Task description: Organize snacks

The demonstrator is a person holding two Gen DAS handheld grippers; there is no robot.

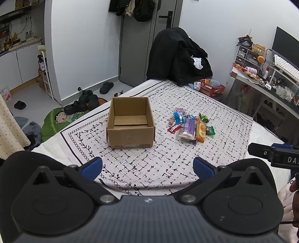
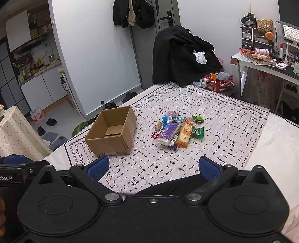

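Both claws, left claw (image 1: 147, 168) and right claw (image 2: 154, 167), gape empty; snacks (image 2: 177, 130) lie well ahead.

A small one-room home, seen from over a bed (image 2: 271, 149) spread with a patterned cloth (image 1: 168, 162). Ahead of the jaws, coats (image 2: 134, 13) hang by a grey entry door (image 1: 149, 37), with shoes (image 1: 82, 104) and slippers (image 1: 106, 87) on the floor to the left. Far left, a kitchen counter (image 2: 46, 69) holds bottles and a kettle. To the right, a cluttered desk (image 2: 265, 61) carries a keyboard (image 1: 286, 67) and monitor. A black jacket (image 1: 177, 56) drapes a chair beyond the bed.
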